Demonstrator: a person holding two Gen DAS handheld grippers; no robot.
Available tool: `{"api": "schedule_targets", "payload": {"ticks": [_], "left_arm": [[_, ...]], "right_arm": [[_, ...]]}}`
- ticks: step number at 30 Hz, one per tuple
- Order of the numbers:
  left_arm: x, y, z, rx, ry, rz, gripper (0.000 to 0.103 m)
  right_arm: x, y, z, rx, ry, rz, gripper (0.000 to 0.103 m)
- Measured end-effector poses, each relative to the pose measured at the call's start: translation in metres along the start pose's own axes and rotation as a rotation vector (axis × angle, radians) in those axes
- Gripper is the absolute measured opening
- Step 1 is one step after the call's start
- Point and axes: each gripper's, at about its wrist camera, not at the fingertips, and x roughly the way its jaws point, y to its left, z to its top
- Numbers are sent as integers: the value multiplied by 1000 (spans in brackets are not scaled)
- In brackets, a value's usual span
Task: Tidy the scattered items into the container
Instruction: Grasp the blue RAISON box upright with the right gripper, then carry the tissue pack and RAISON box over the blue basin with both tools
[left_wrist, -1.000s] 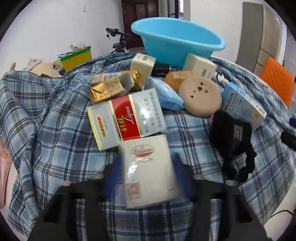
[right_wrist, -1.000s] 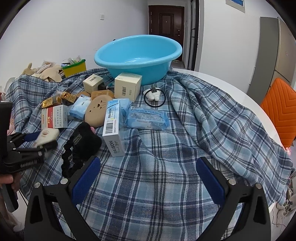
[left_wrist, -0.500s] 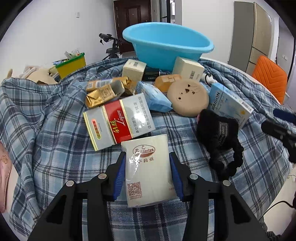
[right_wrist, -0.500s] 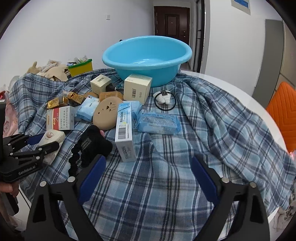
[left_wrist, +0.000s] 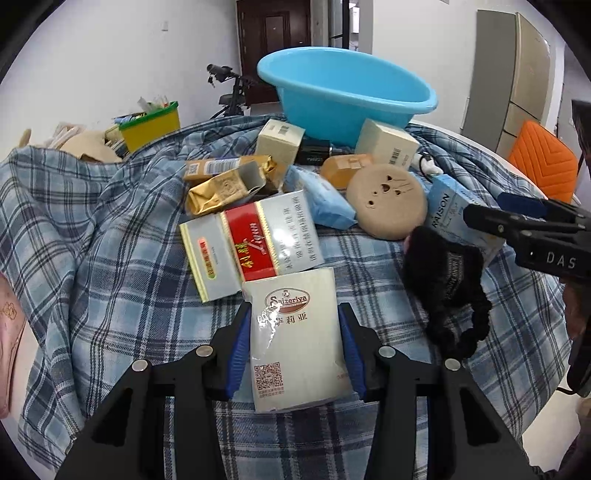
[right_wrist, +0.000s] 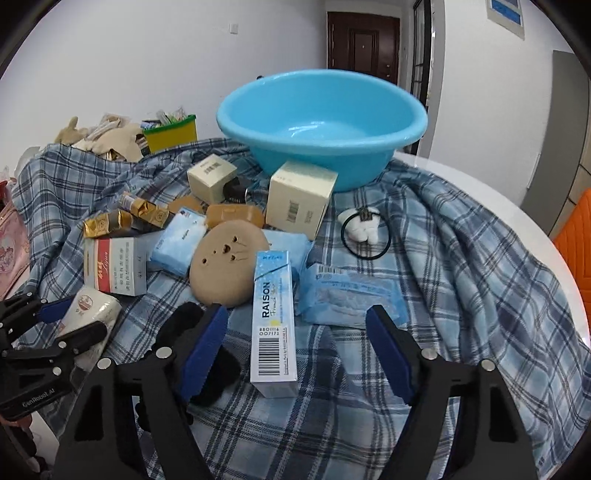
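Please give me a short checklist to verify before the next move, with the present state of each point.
1. Left hand-held gripper shut on the white Saizeriya packet: ok.
2. Blue basin upright and empty: ok.
3. RAISON box lies between the fingers of the right hand-held gripper: ok.
4. Right pads pressing on the box: not ok, jaws closing, gaps on both sides.
5. Black scrunchie clear of the right grasp: not ok, it lies against the left-side finger.
6. Packet lifted off the cloth: cannot tell.
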Motion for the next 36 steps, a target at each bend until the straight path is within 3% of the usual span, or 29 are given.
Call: {"api": "schedule_targets", "payload": {"ticks": [8,9,10,11,16,29,36], "left_arm": [[1,1,0,2,-6,5,48],[1,1,0,0,-5,7,48],[2,1,0,-1,-5,10,48],[2,1,0,-1,-6,12,48],[-2,2,1,-9,-20,18,48],[-5,-10,6,4,-37,-4,48],[-17,-24,23,32,-97,-19,48]], "right_arm": [[10,3,0,5,14,0,76],[9,5,0,-11,0,-4,63],[7,7,0,-23,-3,-11,32],[7,7,0,-19,1,-16,23],[-6,10,-1,-19,2,24,21],[-27,-2,-12,22,-51,-29,21],[-46,-7,-8,28,-124,-69,21]]}}
